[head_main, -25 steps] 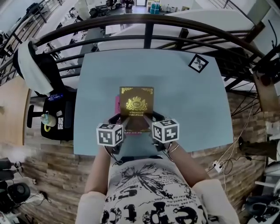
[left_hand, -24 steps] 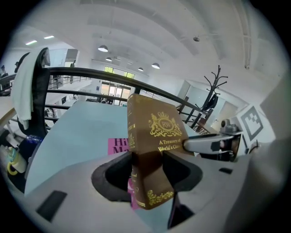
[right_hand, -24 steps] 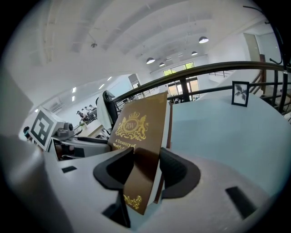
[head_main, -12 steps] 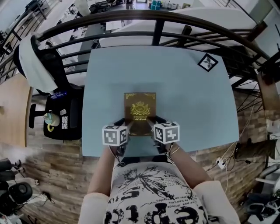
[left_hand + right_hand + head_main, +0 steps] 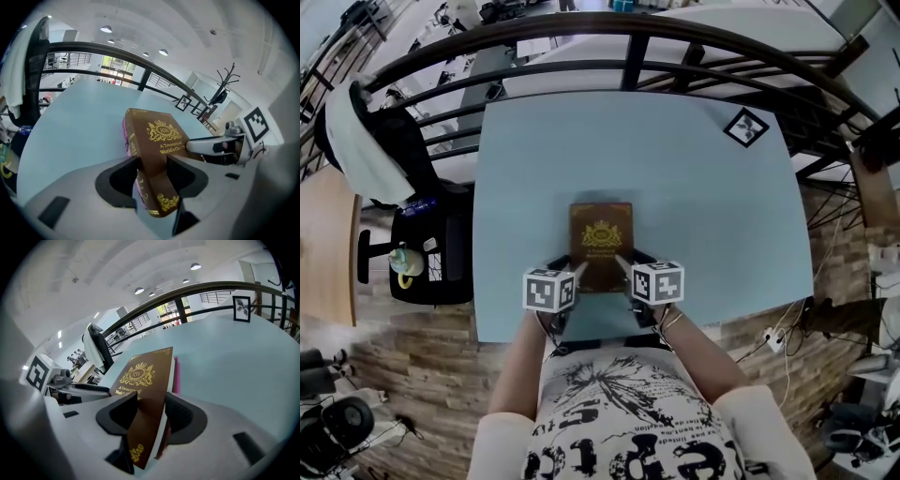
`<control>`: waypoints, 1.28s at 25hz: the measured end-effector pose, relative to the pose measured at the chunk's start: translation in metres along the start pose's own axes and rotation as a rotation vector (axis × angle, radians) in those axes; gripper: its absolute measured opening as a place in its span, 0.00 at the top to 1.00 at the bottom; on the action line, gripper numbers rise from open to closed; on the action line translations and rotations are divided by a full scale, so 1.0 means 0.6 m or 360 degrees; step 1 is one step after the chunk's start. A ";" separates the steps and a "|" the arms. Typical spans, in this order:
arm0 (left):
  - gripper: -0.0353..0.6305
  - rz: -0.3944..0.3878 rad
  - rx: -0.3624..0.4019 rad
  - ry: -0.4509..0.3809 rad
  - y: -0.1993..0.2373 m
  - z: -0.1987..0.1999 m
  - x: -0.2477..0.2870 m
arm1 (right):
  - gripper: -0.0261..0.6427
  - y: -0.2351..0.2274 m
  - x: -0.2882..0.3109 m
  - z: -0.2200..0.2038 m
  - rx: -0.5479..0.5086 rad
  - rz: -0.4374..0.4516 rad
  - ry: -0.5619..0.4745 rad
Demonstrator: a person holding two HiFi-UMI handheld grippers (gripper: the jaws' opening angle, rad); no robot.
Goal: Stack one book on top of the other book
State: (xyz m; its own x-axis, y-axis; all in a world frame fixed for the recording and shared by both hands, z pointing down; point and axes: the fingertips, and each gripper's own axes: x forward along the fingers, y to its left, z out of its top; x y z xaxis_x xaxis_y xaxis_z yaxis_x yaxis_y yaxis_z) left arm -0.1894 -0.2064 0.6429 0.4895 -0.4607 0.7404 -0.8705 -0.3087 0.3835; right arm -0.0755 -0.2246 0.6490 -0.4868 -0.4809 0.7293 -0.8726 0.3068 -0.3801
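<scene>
I'm bringing the brown gold-stamped hardcover book (image 5: 601, 246) down over the pink book (image 5: 125, 137) on the pale-blue bench (image 5: 703, 187). It's now nearly seated. The left tongs (image 5: 152, 169), just tightening, and the right tongs (image 5: 151, 411) are clamping its near corners.

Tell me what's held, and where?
The brown book, by its near corners: left hand-held gripper, jaws just closing further on it, and right hand-held gripper.

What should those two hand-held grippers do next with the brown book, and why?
Probably lower the brown book the last bit, until it lies flat on the pink book under it. The left gripper and right gripper each clamp a near corner, and the left's jaws have just been closing on the book. It looks squarely lined up over the pink one, so no sideways shift seems needed.
</scene>
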 end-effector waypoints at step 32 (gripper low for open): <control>0.91 0.0124 0.0635 -0.0990 -0.117 0.213 -0.241 | 0.97 0.115 -0.202 0.196 -0.0591 0.0011 -0.0776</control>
State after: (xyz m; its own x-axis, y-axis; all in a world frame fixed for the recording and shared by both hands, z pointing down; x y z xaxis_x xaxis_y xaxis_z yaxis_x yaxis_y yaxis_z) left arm -0.1923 -0.2246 0.4384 0.4693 -0.8432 0.2622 -0.8768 -0.4801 0.0253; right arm -0.0815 -0.2418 0.4672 -0.5316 -0.7713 0.3500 -0.8394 0.5350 -0.0960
